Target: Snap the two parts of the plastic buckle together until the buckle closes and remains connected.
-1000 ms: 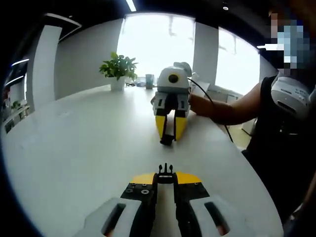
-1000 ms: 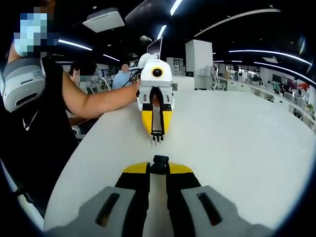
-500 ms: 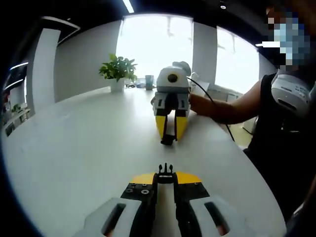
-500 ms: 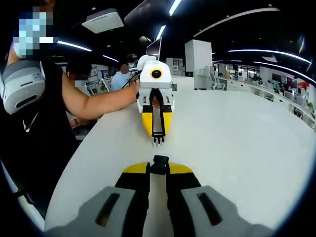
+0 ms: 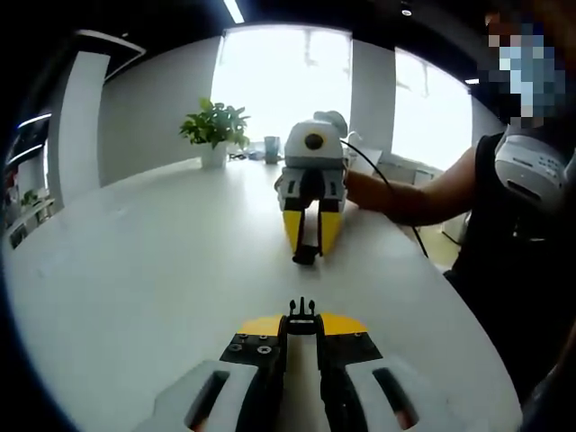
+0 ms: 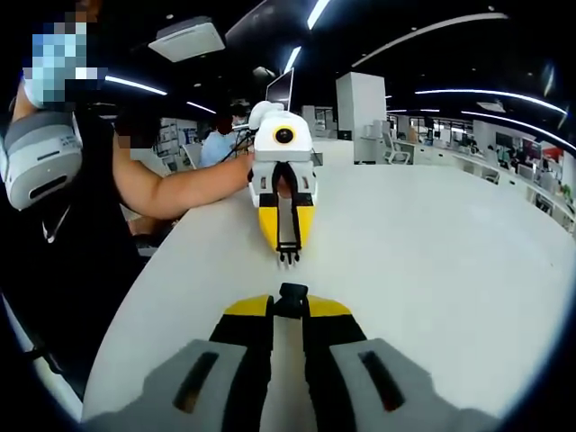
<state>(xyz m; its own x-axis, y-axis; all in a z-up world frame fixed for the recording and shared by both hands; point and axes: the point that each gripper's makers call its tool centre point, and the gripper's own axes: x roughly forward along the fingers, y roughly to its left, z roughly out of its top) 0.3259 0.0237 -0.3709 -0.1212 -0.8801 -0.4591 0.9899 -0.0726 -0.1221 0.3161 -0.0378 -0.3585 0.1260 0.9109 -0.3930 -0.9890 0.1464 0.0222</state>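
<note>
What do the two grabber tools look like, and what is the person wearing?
Each gripper has yellow-tipped black jaws on a grey-and-white body: the left gripper, the right gripper. The right one's white top is rounded, with a black cable trailing off. The person wears a black sleeveless top.

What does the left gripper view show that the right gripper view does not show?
The left gripper view alone shows a potted plant and a cup at the table's far edge, before bright windows. The right gripper view alone shows an office with ceiling lights and a seated person behind. Both share the white table, the left gripper shut on the pronged buckle part, and the right gripper shut on the socket part, facing each other, apart.
</note>
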